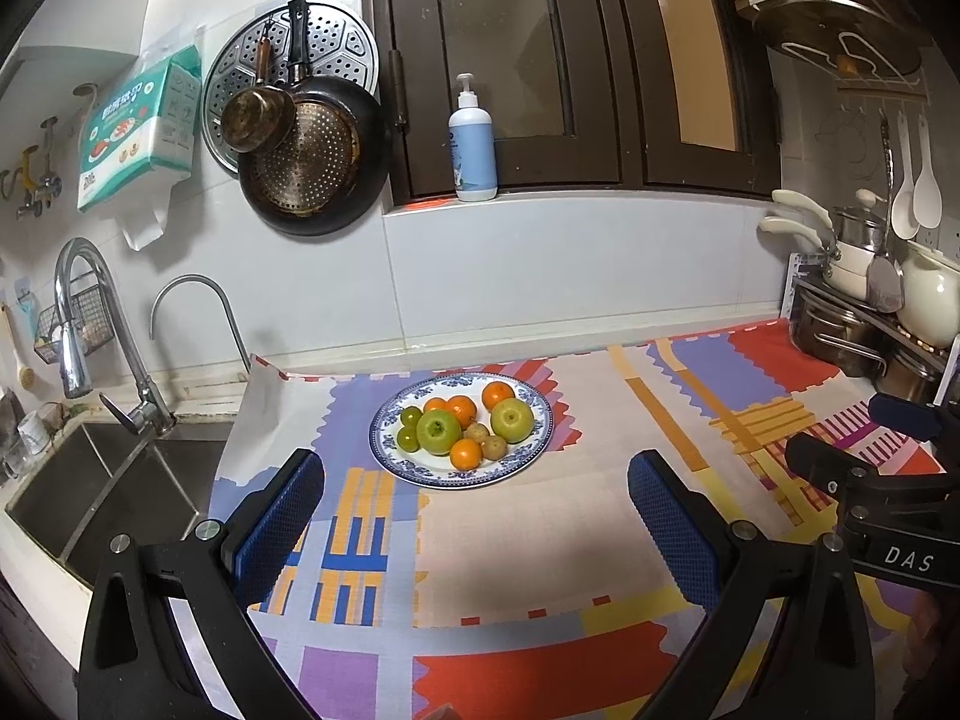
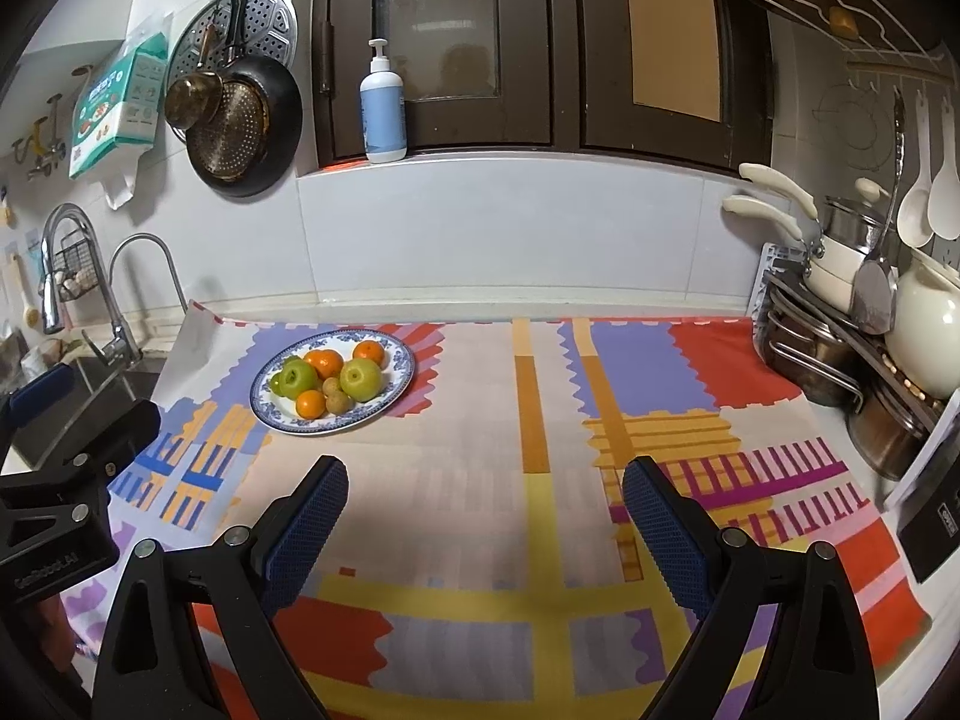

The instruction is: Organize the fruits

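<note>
A blue-and-white patterned plate [image 1: 537, 450] sits on the colourful cloth, also in the right wrist view [image 2: 399, 393]. It holds two green apples [image 1: 439, 432] [image 1: 512, 420], several oranges [image 1: 465, 453], two small green fruits [image 1: 409, 438] and two brownish fruits [image 1: 493, 447]. My left gripper [image 1: 474, 510] is open and empty, hovering in front of the plate. My right gripper [image 2: 485, 516] is open and empty, to the right of the plate and nearer me. The right gripper's side also shows in the left wrist view [image 1: 870, 480].
A sink [image 1: 120, 492] with two taps [image 1: 90, 324] lies left of the cloth. Pots and a kettle [image 2: 924, 330] stand on a rack at the right. A soap bottle [image 1: 473, 144] stands on the window sill. Pans [image 1: 312, 162] hang on the wall.
</note>
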Available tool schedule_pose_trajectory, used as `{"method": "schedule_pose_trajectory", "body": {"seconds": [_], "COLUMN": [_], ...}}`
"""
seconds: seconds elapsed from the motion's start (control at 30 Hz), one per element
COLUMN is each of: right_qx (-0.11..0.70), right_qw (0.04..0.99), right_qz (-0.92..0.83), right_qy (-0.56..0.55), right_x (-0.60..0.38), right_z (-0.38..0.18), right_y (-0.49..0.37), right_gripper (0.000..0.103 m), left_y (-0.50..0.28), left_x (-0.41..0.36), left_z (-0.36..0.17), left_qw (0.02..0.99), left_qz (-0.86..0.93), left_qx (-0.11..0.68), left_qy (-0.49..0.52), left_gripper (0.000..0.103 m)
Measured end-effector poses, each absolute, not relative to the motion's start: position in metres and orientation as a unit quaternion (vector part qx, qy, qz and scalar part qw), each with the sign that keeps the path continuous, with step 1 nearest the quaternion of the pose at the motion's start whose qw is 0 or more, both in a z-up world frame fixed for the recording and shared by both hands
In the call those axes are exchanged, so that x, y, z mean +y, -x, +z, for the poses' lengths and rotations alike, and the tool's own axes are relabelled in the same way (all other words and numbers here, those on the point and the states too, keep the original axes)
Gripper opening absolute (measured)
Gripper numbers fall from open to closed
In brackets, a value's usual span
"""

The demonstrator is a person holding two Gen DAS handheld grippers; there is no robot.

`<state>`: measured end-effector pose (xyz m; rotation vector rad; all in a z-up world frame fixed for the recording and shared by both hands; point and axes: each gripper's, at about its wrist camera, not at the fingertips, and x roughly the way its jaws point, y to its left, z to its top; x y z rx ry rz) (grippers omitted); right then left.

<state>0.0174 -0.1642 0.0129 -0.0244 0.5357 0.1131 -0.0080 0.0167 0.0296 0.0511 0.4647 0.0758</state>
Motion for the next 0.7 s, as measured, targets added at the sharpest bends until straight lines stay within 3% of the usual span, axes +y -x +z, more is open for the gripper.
{"method": "schedule_pose_trajectory", "body": {"seconds": [0.7], "right_qx": [0.272], "right_qw": [0.961], "right_qz": [0.054], "right_qy": [0.010], "right_x": [-0.1706], "right_z": [0.0107], "right_y": [-0.0226], "right_gripper": [0.094], "left_y": [-0.0003], "left_x": [0.0118], "left_z": [0.0256], "left_qw": [0.970], "left_qz": [0.026], "left_qx": [0.243], "left_qy": [-0.018], "left_gripper": [0.103]}}
